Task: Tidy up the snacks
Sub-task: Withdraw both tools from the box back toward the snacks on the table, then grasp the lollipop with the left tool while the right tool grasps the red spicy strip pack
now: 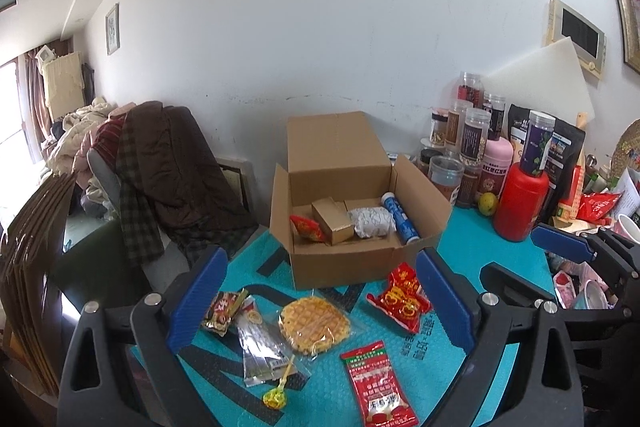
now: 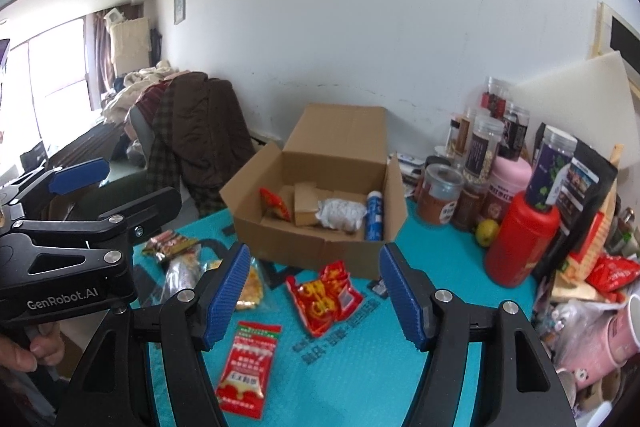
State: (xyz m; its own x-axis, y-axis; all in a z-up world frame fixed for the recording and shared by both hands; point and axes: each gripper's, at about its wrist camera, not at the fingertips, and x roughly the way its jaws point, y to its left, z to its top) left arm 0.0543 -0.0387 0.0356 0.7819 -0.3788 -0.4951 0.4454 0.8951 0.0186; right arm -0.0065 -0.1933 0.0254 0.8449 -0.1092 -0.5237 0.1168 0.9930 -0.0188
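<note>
An open cardboard box (image 1: 340, 269) (image 2: 304, 247) stands on the turquoise mat (image 1: 492, 259). It holds a blue tube (image 1: 398, 217), a white wrapped snack (image 1: 370, 221), a small gold carton (image 1: 332, 225) and a red packet (image 1: 306, 227). In front lie a waffle in clear wrap (image 1: 314, 325), a red crinkled bag (image 1: 400, 297) (image 2: 322, 297), a red-green sachet (image 1: 376, 385) (image 2: 248, 363), a dark packet (image 1: 224, 311), a silver packet (image 1: 260, 351) and a lollipop (image 1: 276, 395). My left gripper (image 1: 320, 303) is open above the waffle. My right gripper (image 2: 316, 297) is open above the red bag.
Jars, a pink bottle (image 1: 496, 171), a red flask (image 1: 520, 203) (image 2: 520, 239) and a lime (image 1: 489, 203) crowd the mat's right side. Mugs and bags lie at the far right (image 2: 600, 307). A chair with coats (image 1: 168, 179) stands left, flat cartons (image 1: 36, 267) beside it.
</note>
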